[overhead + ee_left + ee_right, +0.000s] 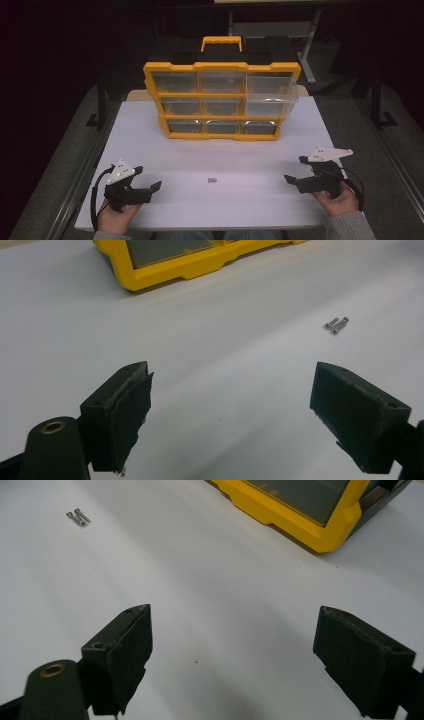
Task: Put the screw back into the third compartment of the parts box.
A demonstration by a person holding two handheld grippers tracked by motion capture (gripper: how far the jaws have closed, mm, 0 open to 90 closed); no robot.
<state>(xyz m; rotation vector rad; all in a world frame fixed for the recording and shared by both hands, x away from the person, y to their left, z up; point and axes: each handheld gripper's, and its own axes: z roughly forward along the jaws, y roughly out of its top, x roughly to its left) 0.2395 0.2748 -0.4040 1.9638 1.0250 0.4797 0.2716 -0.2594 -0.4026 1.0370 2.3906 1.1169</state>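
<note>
white table, flat, matte. yellow-framed drawer organizer standing upright at far middle, clear drawers facing near side, yellow handle on top, upper right drawer pulled partway out. two small metal screws lying side by side, touching, on near middle, well apart from organizer.

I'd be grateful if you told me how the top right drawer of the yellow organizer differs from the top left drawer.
The top right drawer is pulled out toward the person, while the top left drawer sits flush in the organizer. The top right drawer also overhangs the row beneath it; the top left drawer covers nothing below. Both are clear plastic, and I cannot tell their contents.
</note>
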